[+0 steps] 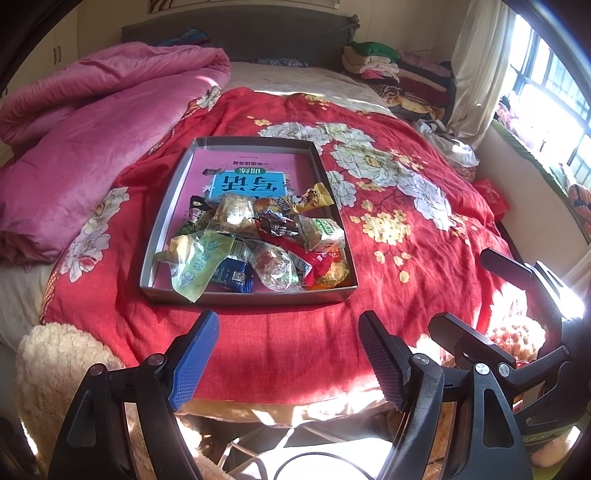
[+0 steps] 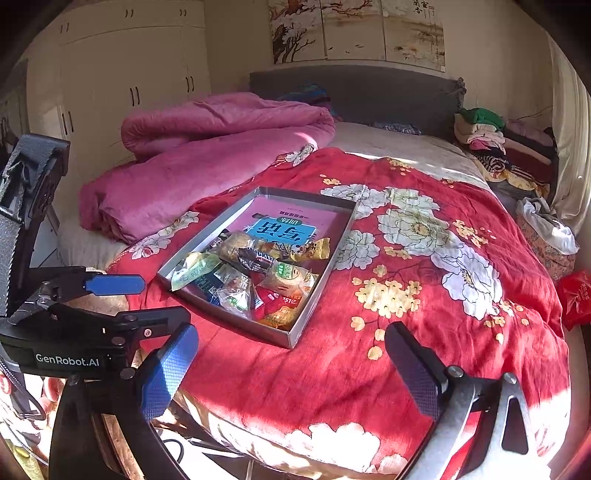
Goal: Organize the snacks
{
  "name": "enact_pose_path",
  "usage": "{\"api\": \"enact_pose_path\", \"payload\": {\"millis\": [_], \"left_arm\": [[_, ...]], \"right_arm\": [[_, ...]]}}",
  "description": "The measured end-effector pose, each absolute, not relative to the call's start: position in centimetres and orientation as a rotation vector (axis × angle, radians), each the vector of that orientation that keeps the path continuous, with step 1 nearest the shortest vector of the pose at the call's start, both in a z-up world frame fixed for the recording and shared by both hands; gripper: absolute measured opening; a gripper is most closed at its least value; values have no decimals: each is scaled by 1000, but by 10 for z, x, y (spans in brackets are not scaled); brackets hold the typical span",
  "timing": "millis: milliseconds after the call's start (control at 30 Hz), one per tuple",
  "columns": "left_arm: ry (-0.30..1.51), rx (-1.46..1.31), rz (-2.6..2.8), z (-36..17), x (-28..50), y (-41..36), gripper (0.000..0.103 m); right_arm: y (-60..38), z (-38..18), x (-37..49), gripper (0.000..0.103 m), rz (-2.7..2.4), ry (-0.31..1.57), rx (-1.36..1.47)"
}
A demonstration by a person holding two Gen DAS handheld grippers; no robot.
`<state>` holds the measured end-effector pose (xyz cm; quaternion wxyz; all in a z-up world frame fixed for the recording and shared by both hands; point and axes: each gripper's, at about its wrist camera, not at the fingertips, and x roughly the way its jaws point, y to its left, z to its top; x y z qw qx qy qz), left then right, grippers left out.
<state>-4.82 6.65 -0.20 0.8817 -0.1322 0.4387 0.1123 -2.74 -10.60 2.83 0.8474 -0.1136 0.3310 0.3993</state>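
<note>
Left wrist: book point(image 1: 240, 173) half under snacks point(image 1: 258, 243).

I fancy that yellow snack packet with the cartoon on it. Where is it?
The yellow packet leans on the right wall of the grey box, at the far edge of the snack pile, on the red flowered bedspread.

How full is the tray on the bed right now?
Partly full: snack packets are piled in the near half of the tray; the far half shows only its printed pink base.

Bed point(image 2: 424, 155) under a red floral cover point(image 2: 406, 332), rumpled pink quilt point(image 2: 207, 155), grey headboard point(image 2: 362, 92), cream wardrobes point(image 2: 122, 62), wall paintings point(image 2: 354, 29), sunlit window point(image 1: 550, 92), pale curtain point(image 1: 476, 70)
</note>
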Motion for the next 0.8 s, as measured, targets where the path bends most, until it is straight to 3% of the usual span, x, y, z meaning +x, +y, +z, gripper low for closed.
{"api": "enact_pose_path", "payload": {"millis": [800], "left_arm": [[896, -269, 246, 6, -57, 67, 79]], "right_arm": [[-110, 35, -32, 102, 825, 694, -228]]}}
